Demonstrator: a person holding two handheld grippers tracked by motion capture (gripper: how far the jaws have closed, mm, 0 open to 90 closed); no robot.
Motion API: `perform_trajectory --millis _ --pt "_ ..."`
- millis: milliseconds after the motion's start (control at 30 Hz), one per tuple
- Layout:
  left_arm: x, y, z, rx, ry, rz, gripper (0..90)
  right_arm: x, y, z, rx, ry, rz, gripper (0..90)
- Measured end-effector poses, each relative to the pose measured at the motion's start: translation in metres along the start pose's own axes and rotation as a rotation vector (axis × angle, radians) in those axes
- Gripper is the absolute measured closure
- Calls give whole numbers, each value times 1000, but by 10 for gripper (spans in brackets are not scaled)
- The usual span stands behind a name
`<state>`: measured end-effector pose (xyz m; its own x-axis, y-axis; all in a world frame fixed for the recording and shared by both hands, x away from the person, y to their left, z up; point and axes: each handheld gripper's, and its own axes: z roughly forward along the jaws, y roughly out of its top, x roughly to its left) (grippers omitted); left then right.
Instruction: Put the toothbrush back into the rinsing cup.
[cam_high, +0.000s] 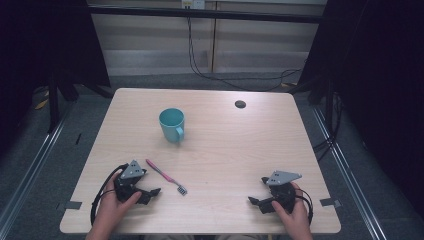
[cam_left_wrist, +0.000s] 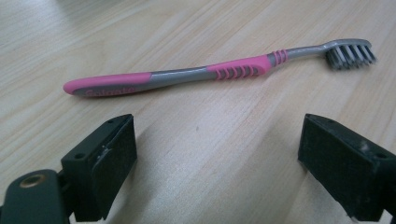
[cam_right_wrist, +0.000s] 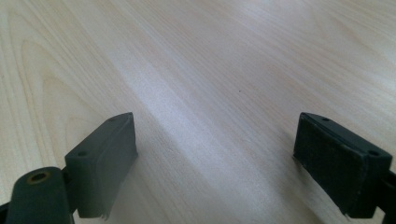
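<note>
My left claw (cam_left_wrist: 219, 154) sits low with its jaws spread wide, and the toothbrush (cam_left_wrist: 205, 73) lies crosswise just ahead of them, barring the straight way forward. Beyond the toothbrush stands the cup (cam_high: 172, 124), upright, handle toward me, well apart from it. To the right of the toothbrush the surface (cam_high: 240, 150) is bare wood as far as my right claw (cam_right_wrist: 215, 158), whose wide jaws face open grain.
</note>
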<state>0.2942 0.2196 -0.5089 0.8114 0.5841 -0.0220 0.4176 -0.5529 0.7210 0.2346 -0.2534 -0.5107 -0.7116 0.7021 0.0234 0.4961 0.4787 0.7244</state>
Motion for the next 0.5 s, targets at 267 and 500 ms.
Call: perform_trajectory --millis 267,500 --pt "0 0 1 4 -3 8 97 0 0 0 0 0 1 125" --pt "0 0 1 4 -3 8 97 0 0 0 0 0 0 125"
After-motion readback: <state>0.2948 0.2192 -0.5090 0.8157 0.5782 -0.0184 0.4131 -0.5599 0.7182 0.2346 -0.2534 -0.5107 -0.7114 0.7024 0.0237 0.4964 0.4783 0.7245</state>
